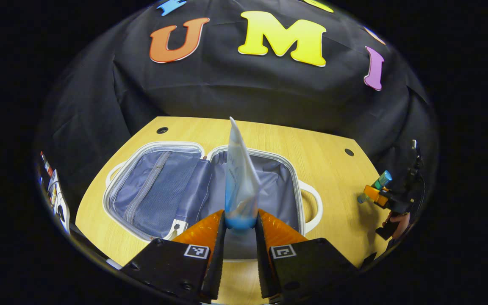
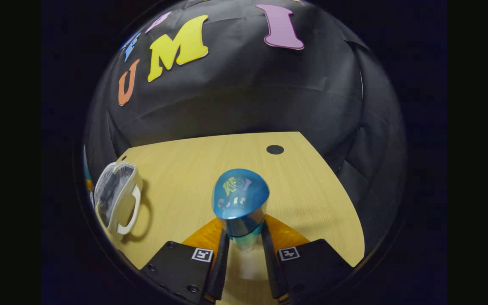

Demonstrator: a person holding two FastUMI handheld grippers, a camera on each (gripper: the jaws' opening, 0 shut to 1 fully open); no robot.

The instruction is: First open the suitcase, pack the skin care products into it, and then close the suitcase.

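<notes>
Left gripper (image 1: 240, 222) clamps a tube (image 1: 239, 186) over the open suitcase (image 1: 203, 190); right gripper (image 2: 244, 239) apparently grips a bottle (image 2: 240, 201) above the table (image 2: 311, 190). Lower each item inside before releasing.

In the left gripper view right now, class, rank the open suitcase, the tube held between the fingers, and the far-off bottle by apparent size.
1. Suitcase
2. Tube, though nearness to the camera enlarges it
3. Bottle, shrunk by distance in the other gripper
</notes>
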